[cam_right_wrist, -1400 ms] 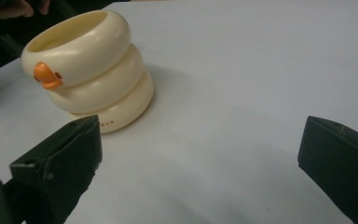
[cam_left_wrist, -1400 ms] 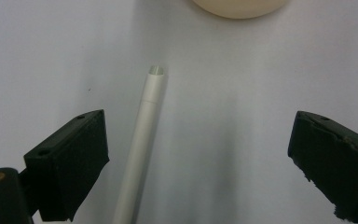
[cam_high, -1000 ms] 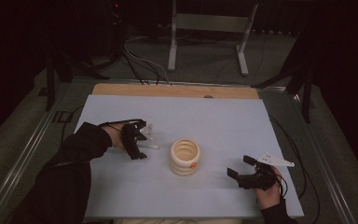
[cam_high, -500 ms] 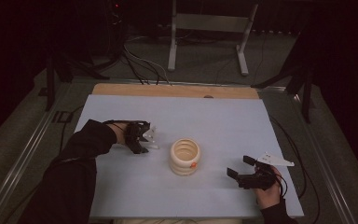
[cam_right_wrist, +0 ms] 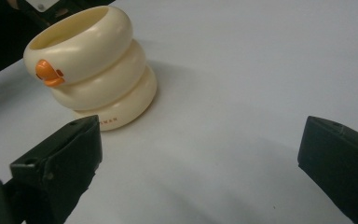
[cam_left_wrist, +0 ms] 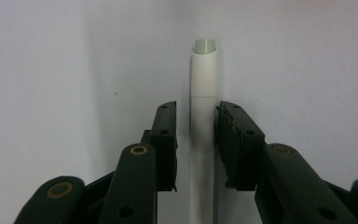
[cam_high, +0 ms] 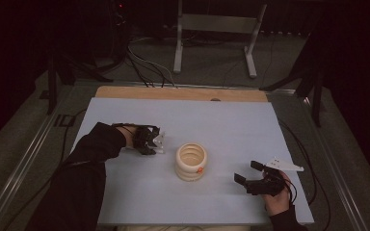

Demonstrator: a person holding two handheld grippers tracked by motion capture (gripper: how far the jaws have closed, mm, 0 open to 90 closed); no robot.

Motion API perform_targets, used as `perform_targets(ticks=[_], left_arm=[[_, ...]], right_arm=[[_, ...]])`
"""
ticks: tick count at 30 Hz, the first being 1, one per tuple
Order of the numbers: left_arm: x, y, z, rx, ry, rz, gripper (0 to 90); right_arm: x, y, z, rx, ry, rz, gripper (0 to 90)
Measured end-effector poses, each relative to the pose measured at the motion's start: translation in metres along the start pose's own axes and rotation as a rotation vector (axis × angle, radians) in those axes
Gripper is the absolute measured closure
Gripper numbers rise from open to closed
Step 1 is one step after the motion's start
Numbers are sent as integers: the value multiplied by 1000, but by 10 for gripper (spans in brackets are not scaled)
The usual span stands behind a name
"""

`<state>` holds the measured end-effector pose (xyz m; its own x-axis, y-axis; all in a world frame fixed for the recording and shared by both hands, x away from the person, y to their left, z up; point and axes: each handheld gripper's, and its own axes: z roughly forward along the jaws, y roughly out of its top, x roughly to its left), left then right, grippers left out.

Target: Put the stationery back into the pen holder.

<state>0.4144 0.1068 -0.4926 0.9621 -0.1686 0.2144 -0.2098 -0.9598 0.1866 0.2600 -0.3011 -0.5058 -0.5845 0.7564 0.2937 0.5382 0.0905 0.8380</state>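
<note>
A slim white tube (cam_left_wrist: 203,93) with a pale green tip lies on the lavender table top (cam_high: 221,125). My left gripper (cam_left_wrist: 196,116) straddles it; its jaws have just been closing, and a thin gap still shows on the left side. In the high view the left gripper (cam_high: 153,141) is left of a cream cup (cam_high: 191,161) shaped like three stacked rings with an orange duck bill. My right gripper (cam_high: 248,172) rests open at the front right. In its own view the right gripper (cam_right_wrist: 200,154) faces the cream cup (cam_right_wrist: 91,60), with nothing between its jaws.
A wooden strip (cam_high: 180,93) runs along the table's far edge. Metal stand legs (cam_high: 214,36) and cables (cam_high: 144,67) lie on the floor beyond it. A white three-cornered plate (cam_high: 283,165) sits on the right gripper.
The left gripper's jaws have drawn in around the white tube, with the hand shifting only slightly. The right hand and the cream cup have not moved.
</note>
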Motion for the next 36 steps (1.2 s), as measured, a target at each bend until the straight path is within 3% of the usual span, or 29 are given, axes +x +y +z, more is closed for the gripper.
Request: perform_targets(ticks=[3, 6, 11, 18, 27, 33, 36], left_arm=[[3, 1, 1, 6, -11, -18, 725], [4, 4, 2, 26, -32, -12, 778], [7, 7, 2, 48, -49, -19, 791], [11, 7, 1, 53, -68, -95, 798], [13, 0, -21, -18, -22, -166, 798], [14, -8, -43, -110, 10, -222, 798], [13, -16, -56, -183, 13, -275, 798]], right_arm=[[0, 0, 0, 0, 2, 2, 0], [-1, 0, 1, 5, 4, 4, 0], [0, 0, 0, 3, 3, 3, 0], [0, 0, 0, 2, 5, 4, 0], [-1, 0, -1, -3, 4, 7, 0], [0, 1, -1, -5, 5, 6, 0], [0, 1, -1, -5, 5, 6, 0]])
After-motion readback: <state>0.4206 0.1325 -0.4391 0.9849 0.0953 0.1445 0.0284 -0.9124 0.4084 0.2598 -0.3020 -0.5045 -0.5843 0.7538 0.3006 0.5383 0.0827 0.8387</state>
